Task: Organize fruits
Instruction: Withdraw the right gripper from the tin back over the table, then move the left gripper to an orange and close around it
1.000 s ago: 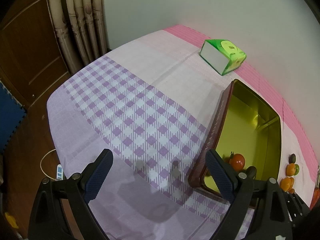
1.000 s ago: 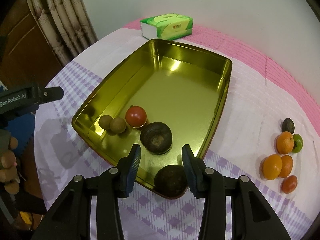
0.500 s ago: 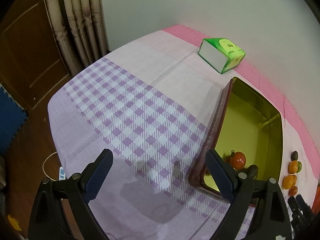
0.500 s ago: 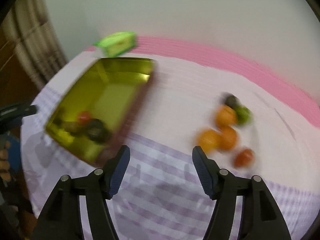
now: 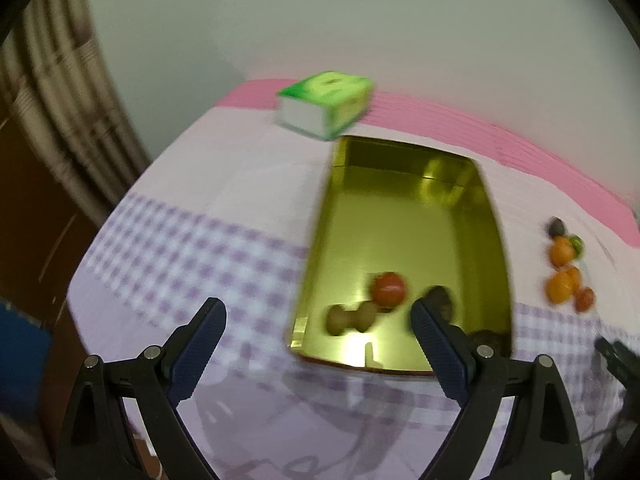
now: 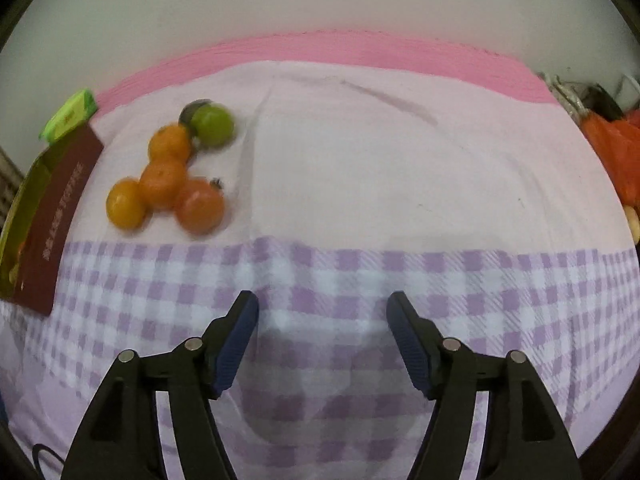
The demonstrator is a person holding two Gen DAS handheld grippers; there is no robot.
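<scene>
On the left of the table, our left claw (image 5: pixel 316 320) stood wide open and empty above the checked lilac-and-pink cloth (image 6: pixel 360 152), beside the shallow gold metal tray (image 5: pixel 400 184) already holding a red tomato (image 5: pixel 390 289) and some brown fruits. To the right, small round fruits, oranges (image 6: pixel 162 178) and a green one (image 6: pixel 212 125), lay clustered on the cloth. We judged them light, smooth and apt to roll, so best pinched gently across the middle. Our right claw (image 6: pixel 322 330) was open with nothing between its jaws, which had just been widening. A second earlier it hung over the tray's near rim by a dark fruit; now it faced bare cloth, the cluster up-left.
</scene>
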